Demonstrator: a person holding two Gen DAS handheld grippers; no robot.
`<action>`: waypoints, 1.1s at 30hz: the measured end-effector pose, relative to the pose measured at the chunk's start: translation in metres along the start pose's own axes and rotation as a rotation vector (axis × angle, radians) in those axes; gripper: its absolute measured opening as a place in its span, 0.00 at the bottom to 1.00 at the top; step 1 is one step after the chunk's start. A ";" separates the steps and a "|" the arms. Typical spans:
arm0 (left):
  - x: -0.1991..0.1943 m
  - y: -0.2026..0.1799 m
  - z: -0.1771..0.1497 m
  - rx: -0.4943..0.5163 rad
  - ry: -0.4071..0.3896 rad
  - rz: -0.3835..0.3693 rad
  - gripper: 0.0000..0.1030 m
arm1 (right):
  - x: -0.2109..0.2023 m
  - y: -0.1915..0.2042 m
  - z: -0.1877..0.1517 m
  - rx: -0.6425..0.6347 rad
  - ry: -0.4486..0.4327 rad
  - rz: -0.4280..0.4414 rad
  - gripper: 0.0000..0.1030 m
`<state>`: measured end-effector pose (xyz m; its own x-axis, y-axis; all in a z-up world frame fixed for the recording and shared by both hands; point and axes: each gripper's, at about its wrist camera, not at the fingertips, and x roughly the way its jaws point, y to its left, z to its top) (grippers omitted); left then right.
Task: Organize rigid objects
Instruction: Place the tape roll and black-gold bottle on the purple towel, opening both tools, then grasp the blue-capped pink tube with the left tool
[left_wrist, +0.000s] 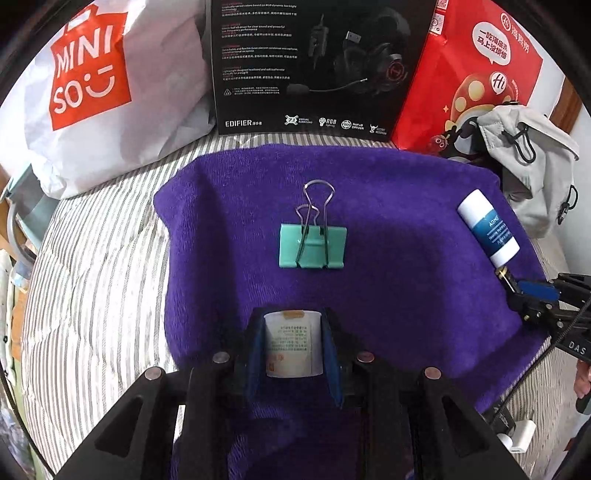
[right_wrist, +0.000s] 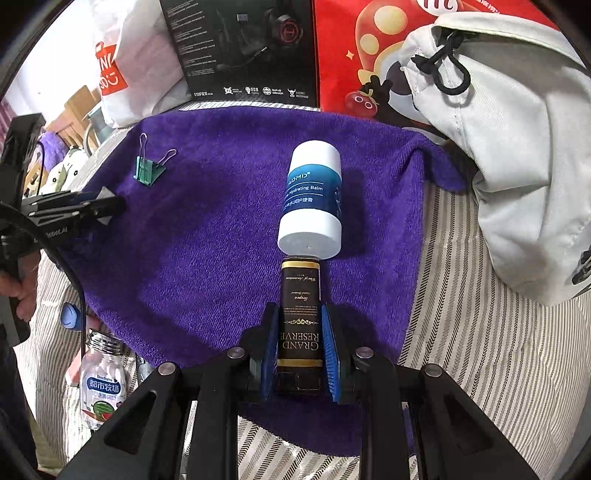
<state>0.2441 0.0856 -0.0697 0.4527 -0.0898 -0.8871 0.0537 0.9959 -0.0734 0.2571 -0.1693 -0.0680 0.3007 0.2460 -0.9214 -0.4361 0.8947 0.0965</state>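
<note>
Fuzzy purple towel (left_wrist: 406, 221), cylindrical balm stick (right_wrist: 314, 199).

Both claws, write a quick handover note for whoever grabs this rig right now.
Left claw: shut on a small white labelled container, low over the purple towel.
Right claw: shut on a dark Grand Reserve tube, its tip at the base of the hydrating balm stick.
Green binder clip lies loose mid-towel.
Done: both items grasped. Left: place them; the clip is untouched.

- My left gripper (left_wrist: 293, 341) clamps a small white paper-labelled container (left_wrist: 293, 343) at bottom centre.
- A teal metal binder clip (left_wrist: 312, 245) lies mid-frame on the purple towel (left_wrist: 406, 258).
</note>
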 end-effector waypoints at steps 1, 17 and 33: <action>0.001 0.000 0.002 -0.001 -0.002 -0.001 0.27 | 0.000 0.000 0.000 -0.001 -0.001 0.000 0.23; 0.000 -0.010 -0.004 0.038 -0.010 0.034 0.47 | -0.029 0.003 -0.017 0.027 -0.020 -0.001 0.42; -0.088 -0.041 -0.064 0.018 -0.076 0.034 0.55 | -0.100 0.010 -0.099 0.200 -0.135 0.012 0.51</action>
<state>0.1455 0.0540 -0.0181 0.5212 -0.0577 -0.8515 0.0534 0.9980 -0.0350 0.1385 -0.2217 -0.0122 0.4131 0.2925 -0.8624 -0.2678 0.9442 0.1919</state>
